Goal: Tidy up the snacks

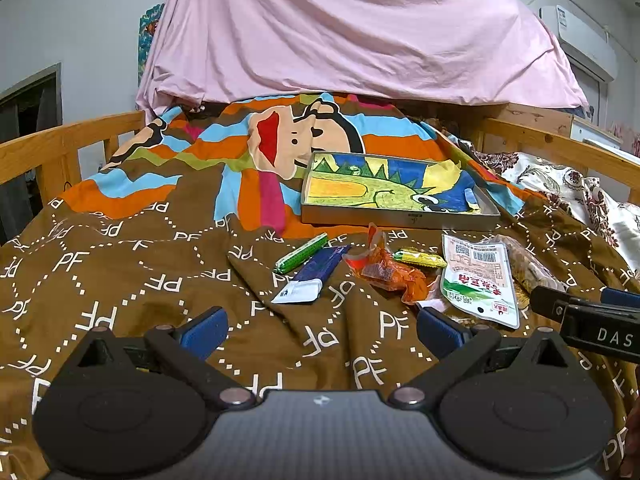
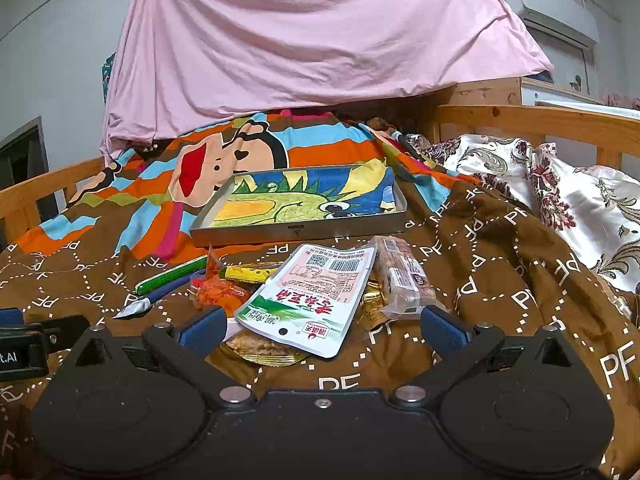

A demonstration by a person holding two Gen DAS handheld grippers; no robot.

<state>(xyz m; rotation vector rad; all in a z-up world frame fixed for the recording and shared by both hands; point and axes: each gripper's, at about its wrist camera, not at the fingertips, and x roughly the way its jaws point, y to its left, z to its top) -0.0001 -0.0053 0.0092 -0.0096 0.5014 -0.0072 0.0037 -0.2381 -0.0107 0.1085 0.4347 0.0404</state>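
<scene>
Several snacks lie on a brown patterned bedspread [image 1: 120,280]. A white-and-green pouch [image 1: 478,280] [image 2: 312,300] lies face down over other packs. Left of it sit an orange packet [image 1: 390,272] [image 2: 218,292], a yellow bar [image 1: 420,258] [image 2: 250,271], a green stick [image 1: 301,253] [image 2: 172,276] and a blue tube-shaped pack [image 1: 310,276] [image 2: 160,294]. A clear pack of brown biscuits [image 2: 400,276] [image 1: 524,264] lies right of the pouch. Behind them stands a shallow metal tray [image 1: 400,218] [image 2: 298,232] with a dinosaur drawing. My left gripper [image 1: 322,332] is open over bare bedspread. My right gripper [image 2: 322,330] is open, with the pouch's near end between its fingers.
Wooden bed rails [image 1: 60,140] [image 2: 540,120] run along both sides. A pink sheet [image 1: 360,28] hangs behind the tray. A floral quilt [image 2: 560,192] lies at the right. A round gold-rimmed pack [image 2: 260,348] peeks from under the pouch. The right gripper's body [image 1: 592,320] shows in the left wrist view.
</scene>
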